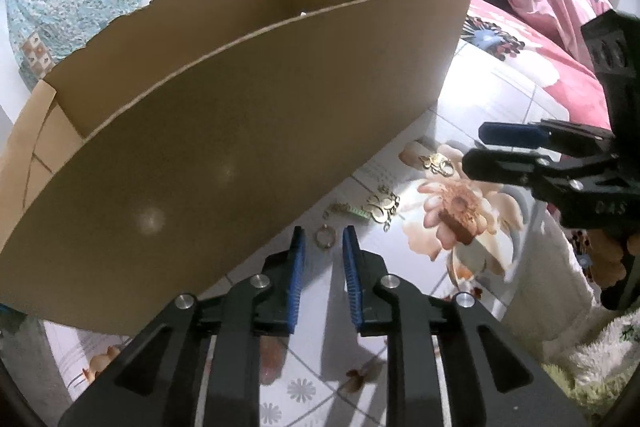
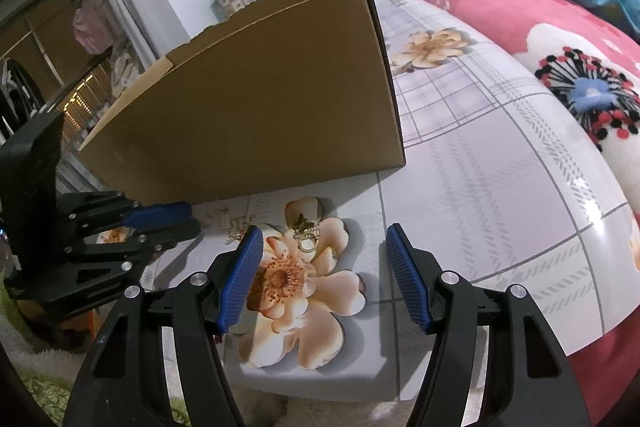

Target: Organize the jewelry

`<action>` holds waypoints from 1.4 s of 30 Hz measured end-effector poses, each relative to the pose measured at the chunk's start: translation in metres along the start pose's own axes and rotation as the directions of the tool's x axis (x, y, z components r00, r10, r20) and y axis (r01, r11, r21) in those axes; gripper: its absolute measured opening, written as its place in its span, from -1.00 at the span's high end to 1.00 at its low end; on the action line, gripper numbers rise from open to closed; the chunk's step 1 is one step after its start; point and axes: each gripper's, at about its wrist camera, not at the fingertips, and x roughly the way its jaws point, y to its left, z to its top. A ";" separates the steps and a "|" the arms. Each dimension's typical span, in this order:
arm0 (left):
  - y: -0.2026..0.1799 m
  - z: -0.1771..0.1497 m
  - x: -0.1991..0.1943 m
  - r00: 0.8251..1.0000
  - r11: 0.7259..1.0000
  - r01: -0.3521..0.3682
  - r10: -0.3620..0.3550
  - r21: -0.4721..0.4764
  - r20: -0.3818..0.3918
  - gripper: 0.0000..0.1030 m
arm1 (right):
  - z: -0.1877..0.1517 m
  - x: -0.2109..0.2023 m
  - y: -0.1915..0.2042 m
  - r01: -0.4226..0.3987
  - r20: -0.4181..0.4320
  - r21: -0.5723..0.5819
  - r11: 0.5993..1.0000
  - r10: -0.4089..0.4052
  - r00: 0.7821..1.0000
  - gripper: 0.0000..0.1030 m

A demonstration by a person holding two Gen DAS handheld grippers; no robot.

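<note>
Floral sheet (image 2: pixel 480 155) is seen spread over the bed, with a cardboard box (image 1: pixel 248 131) standing open on it. Beside the box, gold earrings (image 1: pixel 384 205) and a ring (image 1: pixel 325 237) are laid. The left gripper (image 1: pixel 323 251) is held parted around the ring; the right gripper (image 2: pixel 324 275) is spread wide near another earring (image 2: pixel 306 233).

You have a small gold ring (image 1: pixel 325 236) lying flat just beside the open cardboard box (image 1: pixel 248 131), then a green-beaded piece (image 1: pixel 347 209), a gold disc cluster (image 1: pixel 383 205) and a second gold cluster (image 1: pixel 438 162) (details too small to tell) farther along its wall.
</note>
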 end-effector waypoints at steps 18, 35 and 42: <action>-0.004 -0.006 0.005 0.999 0.999 0.003 -0.005 0.041 0.044 0.80 | 0.005 -0.007 0.012 0.027 0.019 -0.015 1.000 -0.026 0.999 -0.17; 0.013 -0.020 -0.033 0.992 0.998 -0.014 0.021 -0.061 0.121 0.80 | 0.023 0.035 0.091 -0.076 -0.063 -0.263 0.962 0.061 0.996 0.46; 0.016 -0.023 -0.034 0.991 0.997 -0.002 0.013 -0.075 0.136 0.80 | 0.021 0.057 0.107 -0.012 -0.114 -0.361 0.932 -0.032 0.993 0.74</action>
